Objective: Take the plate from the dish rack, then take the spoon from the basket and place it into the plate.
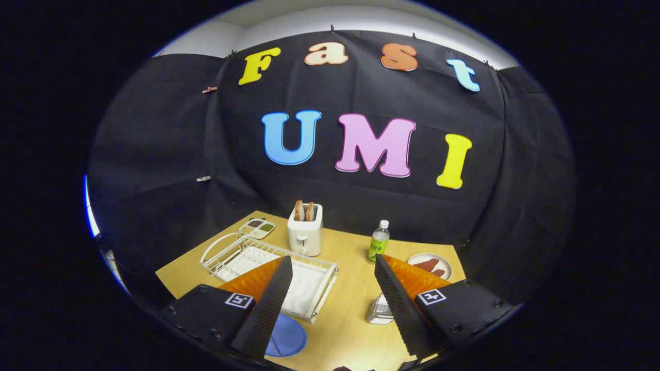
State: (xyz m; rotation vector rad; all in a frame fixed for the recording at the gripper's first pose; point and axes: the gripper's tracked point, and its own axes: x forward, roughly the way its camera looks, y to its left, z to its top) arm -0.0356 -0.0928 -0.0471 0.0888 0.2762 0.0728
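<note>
Gripper (333,288) open, holding nothing, above blue plate (286,337) lying just beside white dish rack (268,268); next, likely approach mesh basket (380,310) squarely for spoon.

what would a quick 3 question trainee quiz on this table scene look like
1. True or false: the gripper has its fingers open and holds nothing.
2. What stands between the toaster and the plate of food? A) a mug B) a green bottle C) a pan
3. Fill in: the blue plate lies on the table, just in front of the white dish ____.

Key: 1 true; 2 B; 3 rack
</note>
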